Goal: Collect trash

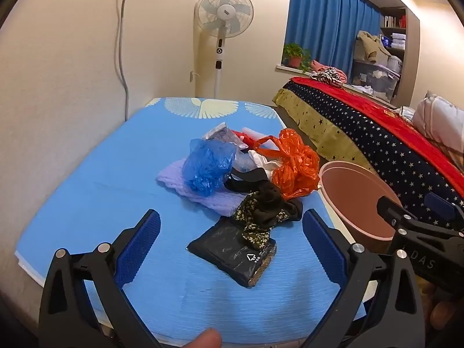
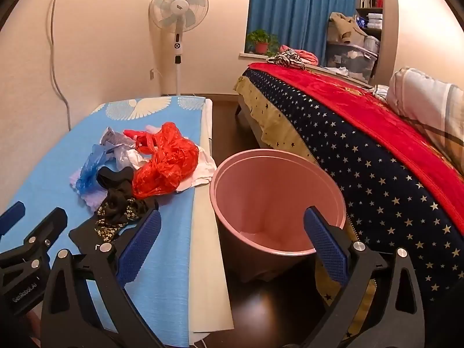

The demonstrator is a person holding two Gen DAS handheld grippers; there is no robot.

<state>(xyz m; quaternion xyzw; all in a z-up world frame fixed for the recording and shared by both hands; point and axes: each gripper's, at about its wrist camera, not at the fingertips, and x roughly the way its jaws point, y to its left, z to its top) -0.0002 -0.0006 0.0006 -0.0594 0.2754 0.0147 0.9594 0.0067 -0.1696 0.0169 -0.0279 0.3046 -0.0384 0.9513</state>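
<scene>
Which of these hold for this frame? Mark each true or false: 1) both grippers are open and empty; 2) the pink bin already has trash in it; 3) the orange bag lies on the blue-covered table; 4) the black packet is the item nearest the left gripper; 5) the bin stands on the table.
1) True: the left gripper and right gripper stand wide with nothing between the pads.
2) False: the pink bin looks empty inside.
3) True: the orange bag lies in the pile on the blue-covered table.
4) True: the black packet lies just ahead of it.
5) False: the bin stands on the floor beside the table.
</scene>
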